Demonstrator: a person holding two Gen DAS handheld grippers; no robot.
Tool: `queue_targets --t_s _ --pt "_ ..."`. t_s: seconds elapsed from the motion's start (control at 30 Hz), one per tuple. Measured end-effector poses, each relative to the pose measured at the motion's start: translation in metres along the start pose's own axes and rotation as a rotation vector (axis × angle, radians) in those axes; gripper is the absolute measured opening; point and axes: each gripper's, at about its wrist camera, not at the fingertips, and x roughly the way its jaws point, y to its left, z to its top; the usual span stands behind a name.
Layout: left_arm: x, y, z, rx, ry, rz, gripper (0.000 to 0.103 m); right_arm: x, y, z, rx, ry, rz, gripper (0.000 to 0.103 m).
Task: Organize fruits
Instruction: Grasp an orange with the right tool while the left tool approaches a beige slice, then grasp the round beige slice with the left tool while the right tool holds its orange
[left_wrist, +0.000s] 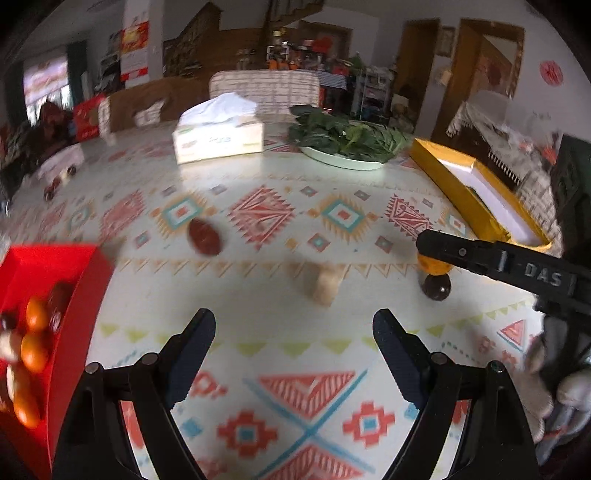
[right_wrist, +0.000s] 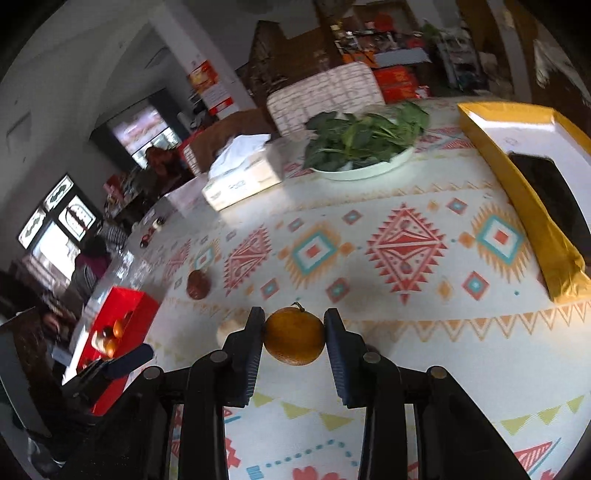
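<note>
Now, right hand-held gripper: pads pressed on either side of a small orange, held clear above the patterned desk.
Left hand-held gripper: fingers spread wide with nothing between them, over bare cloth.
Red box: at the left desk edge, holding several small oranges and darker and pale fruits, blurred in the left wrist view.
Loose fruit on the desk: a reddish-brown oval fruit lies near the red box; a pale lump lies in the middle; a dark round fruit lies just under the right hand-held gripper's tip.
Only in the left wrist view: the right hand-held gripper seen from the side with the orange at its tip, the dark round fruit below it, and a grey gloved hand at the right edge.
Only in the right wrist view: the orange's stem and skin close up, one blue-padded finger of the left hand-held gripper beside the red box, and a dark opening inside the yellow tray.
Shared background: a tissue box and a white plate of leafy greens at the far side of the desk.
Writing: "DAS" in raised letters on the right hand-held gripper's arm in the left wrist view; printing on the tissue box is too blurred to read.
</note>
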Motion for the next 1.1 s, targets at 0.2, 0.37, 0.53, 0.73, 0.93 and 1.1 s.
queue_targets --t_s 0.2,0.37,0.53,0.73,0.93,1.1 --pt "0.024 -0.022 0.009 0.073 0.018 0.001 0.063 0.001 -0.004 0.002 0.017 0.004 0.006 0.036" --pt "0.038 -0.026 0.014 0.091 0.035 0.016 0.041 0.003 -0.001 0.003 0.006 0.014 0.013 0.037" --pt "0.044 -0.028 0.012 0.11 0.051 0.021 0.018 0.006 0.0 0.002 -0.002 0.024 0.015 0.037" --pt "0.03 -0.028 0.012 0.099 0.018 0.017 0.017 0.012 0.001 0.001 -0.003 0.04 0.015 0.037" --pt "0.009 -0.023 0.009 0.07 -0.015 -0.002 0.017 0.017 -0.001 -0.001 -0.001 0.054 0.013 0.036" --pt "-0.012 -0.017 0.003 0.047 -0.052 0.01 0.017 0.021 0.001 -0.004 -0.01 0.064 0.009 0.036"
